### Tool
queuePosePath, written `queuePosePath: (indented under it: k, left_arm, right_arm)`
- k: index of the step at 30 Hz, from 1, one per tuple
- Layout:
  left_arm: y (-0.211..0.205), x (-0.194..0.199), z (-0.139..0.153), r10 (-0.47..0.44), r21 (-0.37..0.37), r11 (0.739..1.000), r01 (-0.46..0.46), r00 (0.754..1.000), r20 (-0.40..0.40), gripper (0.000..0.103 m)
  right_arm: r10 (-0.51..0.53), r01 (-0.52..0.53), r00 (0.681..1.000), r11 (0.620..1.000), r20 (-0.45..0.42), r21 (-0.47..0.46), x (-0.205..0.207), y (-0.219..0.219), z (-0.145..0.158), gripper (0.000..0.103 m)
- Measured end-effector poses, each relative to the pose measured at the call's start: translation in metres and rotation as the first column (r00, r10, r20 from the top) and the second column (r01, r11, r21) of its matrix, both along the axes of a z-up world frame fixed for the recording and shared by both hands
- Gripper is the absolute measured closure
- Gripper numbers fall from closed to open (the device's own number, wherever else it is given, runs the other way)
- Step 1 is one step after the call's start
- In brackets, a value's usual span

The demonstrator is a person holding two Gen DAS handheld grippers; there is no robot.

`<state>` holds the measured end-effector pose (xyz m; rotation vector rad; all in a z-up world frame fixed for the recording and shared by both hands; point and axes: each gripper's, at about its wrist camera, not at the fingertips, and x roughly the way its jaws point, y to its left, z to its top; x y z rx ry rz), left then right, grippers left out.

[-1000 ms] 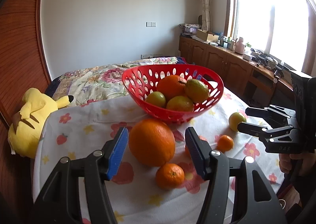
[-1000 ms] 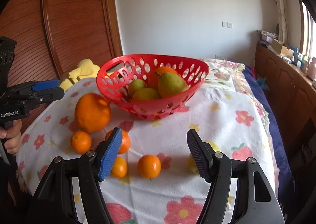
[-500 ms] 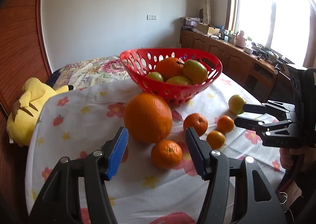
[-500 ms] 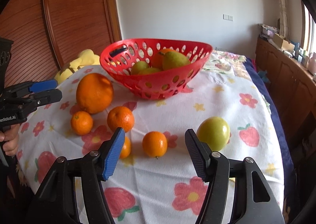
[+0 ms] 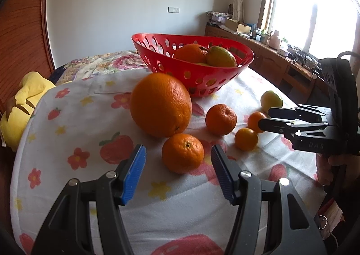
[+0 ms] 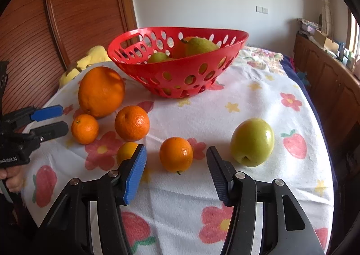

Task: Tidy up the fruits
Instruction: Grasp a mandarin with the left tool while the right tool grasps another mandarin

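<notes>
A red perforated basket [image 5: 198,75] [image 6: 180,75] holding an orange and green fruits stands at the back of the flowered tablecloth. In front lie a big orange [image 5: 160,104] [image 6: 101,90], several small tangerines and a green apple [image 6: 252,141] [image 5: 271,99]. My left gripper [image 5: 178,170] is open, its pads on either side of a tangerine [image 5: 182,152] just ahead, not touching it. My right gripper [image 6: 176,170] has its jaws closing around another tangerine [image 6: 176,153], with gaps still showing on both sides.
A yellow plush toy [image 5: 20,102] lies off the table's left edge. Wooden cabinets [image 5: 281,70] with clutter run under the window on the right. A wooden slatted wall [image 6: 67,19] stands behind the table. A hand [image 6: 11,178] holds the left gripper.
Both grippers have come down toward the table, each now closer to a tangerine. The right gripper's jaws have narrowed. The left jaws keep the same width.
</notes>
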<state>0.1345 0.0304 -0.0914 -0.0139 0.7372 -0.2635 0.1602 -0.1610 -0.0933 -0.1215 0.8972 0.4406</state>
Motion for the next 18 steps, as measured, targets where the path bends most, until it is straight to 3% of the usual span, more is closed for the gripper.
queuePosePath:
  k: [6,12,18]
  left_arm:
    - [-0.002,0.001,-0.005,0.000,0.001,1.000,0.000,1.000,-0.011,0.042]
    - [-0.001,0.004,-0.008,0.002,0.005,1.000,-0.002,1.000,-0.019,0.042]
    - [-0.005,0.007,-0.010,-0.007,0.020,1.000,0.007,1.000,-0.028,0.042]
  right_arm:
    - [0.003,-0.003,0.999,1.000,-0.032,-0.009,0.005,0.002,-0.007,0.054]
    - [0.005,-0.006,0.998,1.000,-0.060,-0.005,0.006,0.001,-0.013,0.068]
    - [0.003,-0.003,0.999,1.000,-0.049,-0.012,0.003,0.001,-0.012,0.069]
